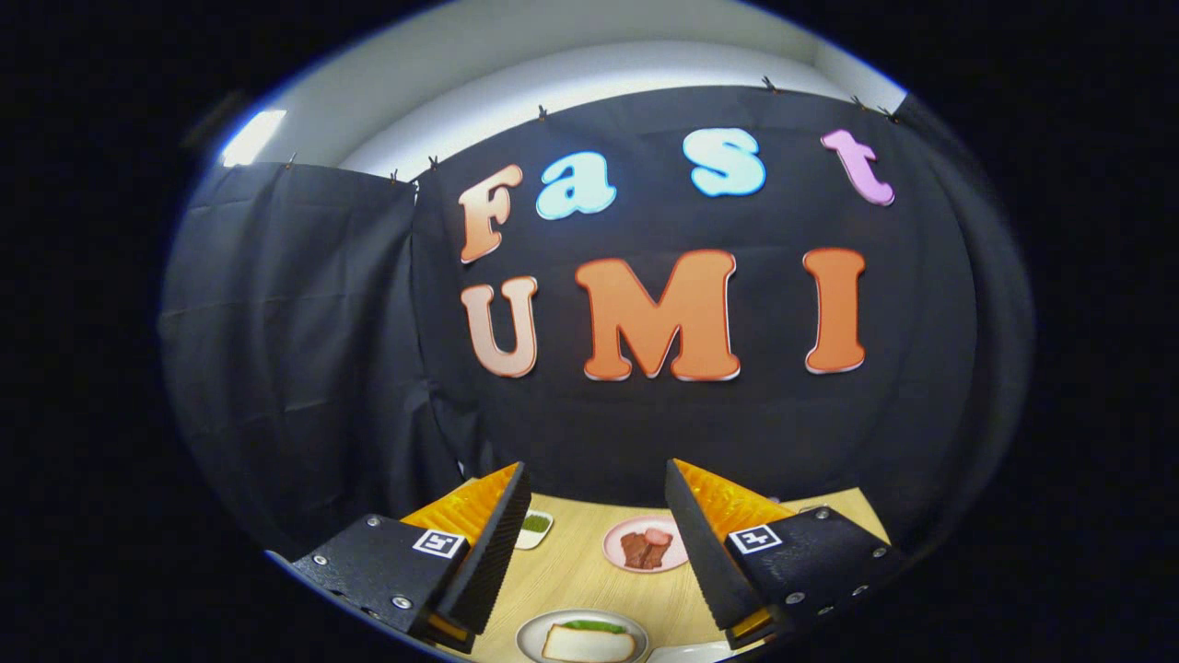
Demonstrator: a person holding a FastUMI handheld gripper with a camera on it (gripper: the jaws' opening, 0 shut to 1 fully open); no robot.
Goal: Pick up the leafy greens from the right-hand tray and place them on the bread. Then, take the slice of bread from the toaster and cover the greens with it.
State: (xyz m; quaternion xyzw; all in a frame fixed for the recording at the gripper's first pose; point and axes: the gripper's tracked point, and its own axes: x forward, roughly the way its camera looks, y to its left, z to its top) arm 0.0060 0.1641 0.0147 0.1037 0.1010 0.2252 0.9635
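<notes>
The hand-held gripper (597, 543) is held high above the bench (571, 571), w/ its two fingers spread wide apart & nothing between them, so it is released and grasps nothing. Both fingers (488, 552) point out toward the booth's black cloth wall (645, 433), which rises just past the far edge of the bench.

Below & between the fingers, nearest the camera, sits a grey plate (530, 635) on the light wood bench. On it lies a slice of bread (589, 645), pale w/ a browner crust. A strip of leafy greens (594, 626) shows along the far side of the bread, touching it; can't tell whether the greens lie on top of a lower slice or just behind this one, as only part of the plate is seen.

Farther out, between the fingers & a bit toward the right one, is a pink plate (615, 552) w/ pieces of brown meat (645, 548) on it. Near the left finger, partly hidden by it, is a small white dish (536, 539) holding sth green (535, 523); too small to tell what.

The two plates are well apart from each other, w/ bare wood between.
</notes>
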